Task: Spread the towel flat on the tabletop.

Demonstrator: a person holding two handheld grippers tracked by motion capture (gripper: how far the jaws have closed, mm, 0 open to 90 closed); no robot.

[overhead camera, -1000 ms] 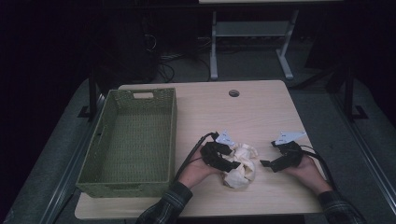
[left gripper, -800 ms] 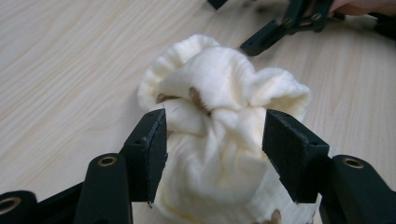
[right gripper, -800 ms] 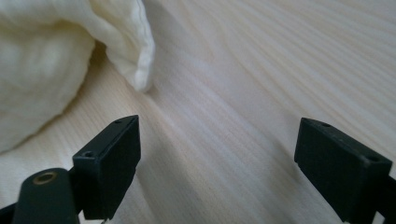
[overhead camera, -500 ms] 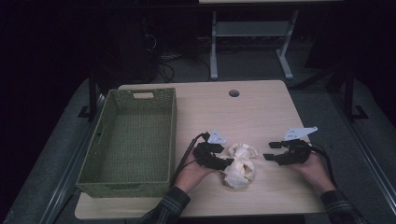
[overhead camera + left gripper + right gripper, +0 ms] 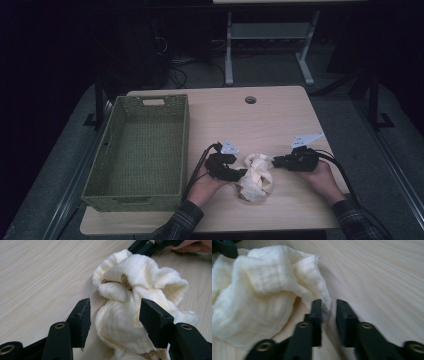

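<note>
Plaid sleeves point(image 5: 179, 224) showing at bottom of high view. Both grippers, left gripper point(image 5: 243, 172) and right gripper point(image 5: 275, 161), looking black, carrying pale three-cornered plates, trailing black cables. Brass-coloured screws point(image 5: 60, 326) showing on jaw arms.

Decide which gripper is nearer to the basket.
Left. The left gripper sits just right of the basket; the right gripper is farther right, beyond the cloth.
</note>
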